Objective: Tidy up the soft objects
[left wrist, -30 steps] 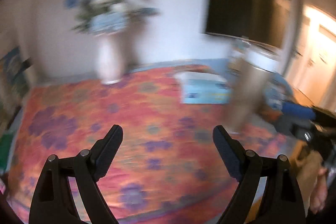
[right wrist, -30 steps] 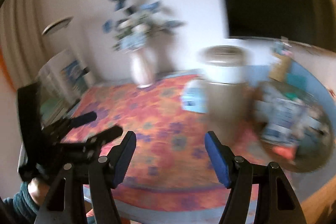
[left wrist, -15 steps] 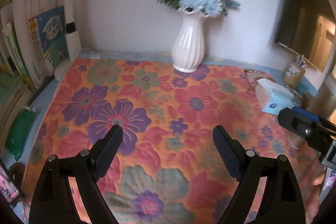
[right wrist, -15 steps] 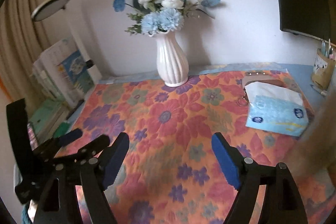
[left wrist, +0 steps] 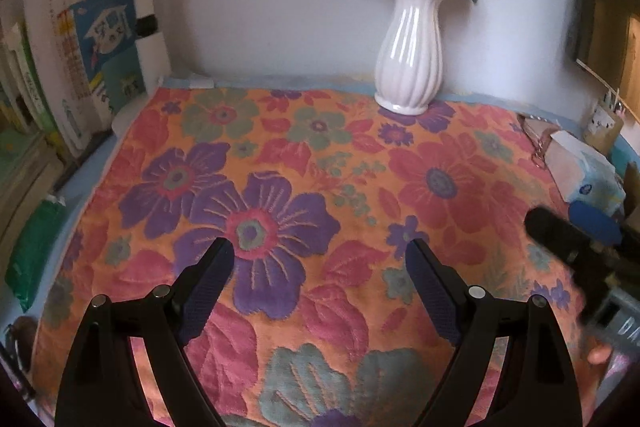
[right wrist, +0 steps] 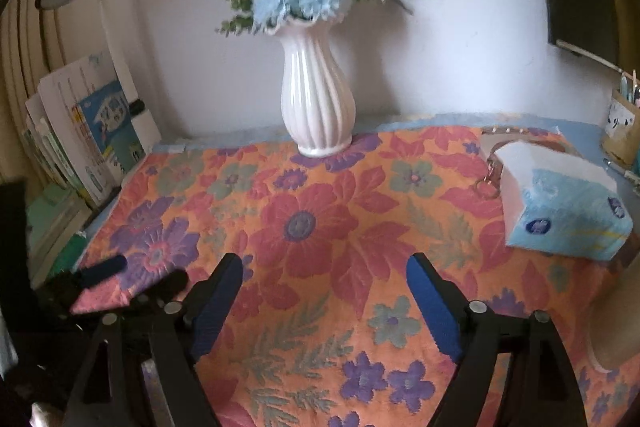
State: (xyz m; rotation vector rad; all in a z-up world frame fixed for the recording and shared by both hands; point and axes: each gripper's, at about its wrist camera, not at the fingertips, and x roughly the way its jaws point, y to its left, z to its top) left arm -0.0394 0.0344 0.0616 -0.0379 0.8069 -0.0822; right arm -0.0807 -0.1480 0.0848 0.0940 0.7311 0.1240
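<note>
A flowered orange, red and purple cloth (left wrist: 320, 167) lies flat over the table and fills both views (right wrist: 320, 227). A soft pack of blue and white tissues (right wrist: 560, 211) rests on its right side, seen at the right edge in the left wrist view (left wrist: 588, 175). My left gripper (left wrist: 318, 245) hovers open over a big purple flower, nothing between its fingers. My right gripper (right wrist: 325, 259) hangs over the cloth's middle, its jaws opening, nothing between them. Each gripper shows in the other's view: the right one (left wrist: 568, 231), the left one (right wrist: 120, 271).
A white ribbed vase (right wrist: 318, 95) with blue flowers stands at the cloth's back edge against the wall. Books (left wrist: 80, 59) lean at the left, with a green packet (left wrist: 36, 251) below them. A pen holder (right wrist: 622, 135) sits at the far right. A metal clasp (right wrist: 490, 175) lies by the tissues.
Both views swung from the right part of the room onto the cloth and came lower and closer to it. The right gripper's jaws spread wider. The left jaws kept their width.
</note>
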